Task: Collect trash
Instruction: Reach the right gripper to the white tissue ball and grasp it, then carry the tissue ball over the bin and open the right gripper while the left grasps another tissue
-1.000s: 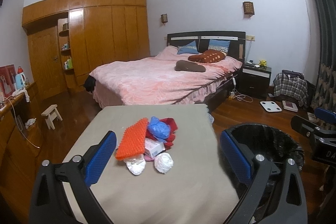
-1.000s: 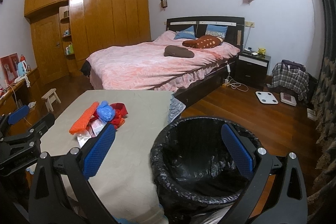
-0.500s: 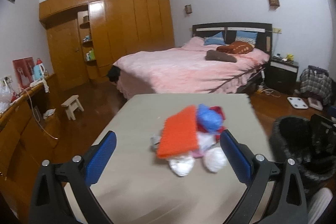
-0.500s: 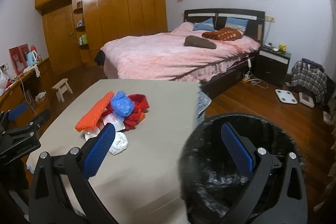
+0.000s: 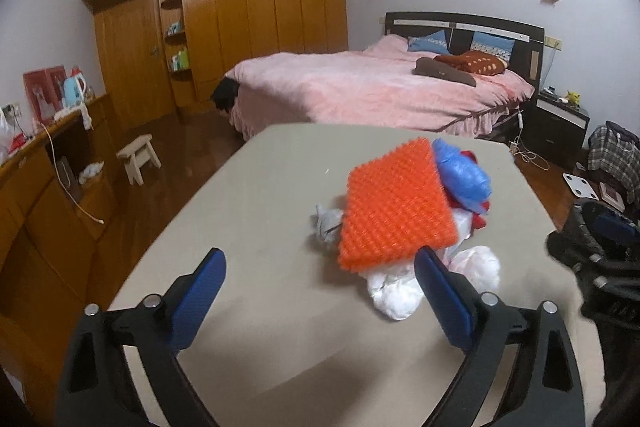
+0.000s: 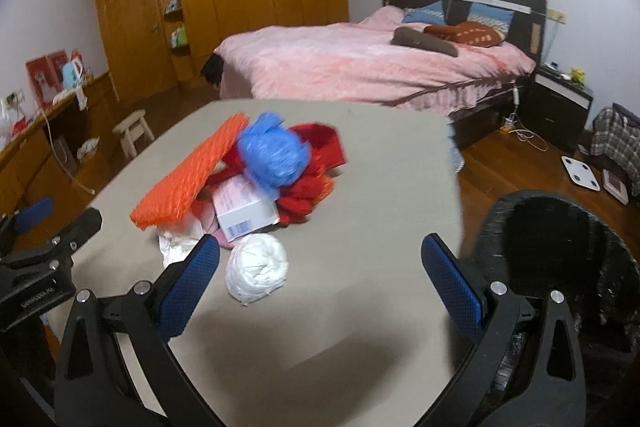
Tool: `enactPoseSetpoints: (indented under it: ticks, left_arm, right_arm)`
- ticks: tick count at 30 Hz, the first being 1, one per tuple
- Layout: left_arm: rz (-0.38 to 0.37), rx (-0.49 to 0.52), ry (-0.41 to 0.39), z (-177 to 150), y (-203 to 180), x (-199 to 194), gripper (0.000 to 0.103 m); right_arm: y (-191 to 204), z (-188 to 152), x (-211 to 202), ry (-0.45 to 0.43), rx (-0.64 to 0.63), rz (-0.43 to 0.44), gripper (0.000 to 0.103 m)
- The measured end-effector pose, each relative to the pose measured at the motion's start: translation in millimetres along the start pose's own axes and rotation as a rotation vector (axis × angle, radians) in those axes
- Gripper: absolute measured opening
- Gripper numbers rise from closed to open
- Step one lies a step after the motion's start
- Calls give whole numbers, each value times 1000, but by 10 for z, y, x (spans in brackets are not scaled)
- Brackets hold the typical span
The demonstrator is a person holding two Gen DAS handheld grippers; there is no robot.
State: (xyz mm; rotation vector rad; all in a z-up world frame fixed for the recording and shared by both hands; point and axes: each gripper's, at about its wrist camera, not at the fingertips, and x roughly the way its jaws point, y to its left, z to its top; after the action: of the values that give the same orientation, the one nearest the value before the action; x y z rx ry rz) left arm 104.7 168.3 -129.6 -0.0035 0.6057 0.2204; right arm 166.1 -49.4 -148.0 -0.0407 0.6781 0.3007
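A knobbly orange foam sheet (image 5: 394,203), a crinkled blue plastic bag (image 6: 274,155) and crumpled white paper (image 6: 257,271) lie on matt beige cloth (image 6: 360,307).

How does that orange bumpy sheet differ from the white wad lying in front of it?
The orange sheet is flat, knobbly and stiff-looking; the white wad is a soft, crumpled ball. The sheet leans tilted on top of the pile; the wad lies directly on the table at the pile's near edge. The sheet is the bigger of the two. Both are untouched by either tongs.
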Motion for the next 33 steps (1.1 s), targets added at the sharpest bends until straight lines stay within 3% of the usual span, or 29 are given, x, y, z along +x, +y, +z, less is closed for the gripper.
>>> enactPoseSetpoints:
  ticks: [6, 12, 18, 20, 22, 33]
  left_arm:
    - [4, -15, 15, -43, 97, 145, 88]
    - [7, -33, 28, -86, 167, 249, 86]
    - [-9, -28, 46, -126, 133, 317, 83]
    - [-20, -27, 54, -133, 96, 334, 83]
    - [-31, -21, 61, -135, 41, 352, 82]
    - [-109, -11, 127, -204, -349, 512, 68]
  right_arm:
    - [207, -68, 382, 61, -34, 22, 93]
    - [313, -125, 637, 143, -59, 48, 78]
    - [329, -165, 751, 205, -27, 120, 54]
    - [320, -144, 743, 208, -33, 141, 37]
    - [350, -146, 722, 209, -45, 163, 32]
    - [91, -43, 494, 135, -54, 90, 30]
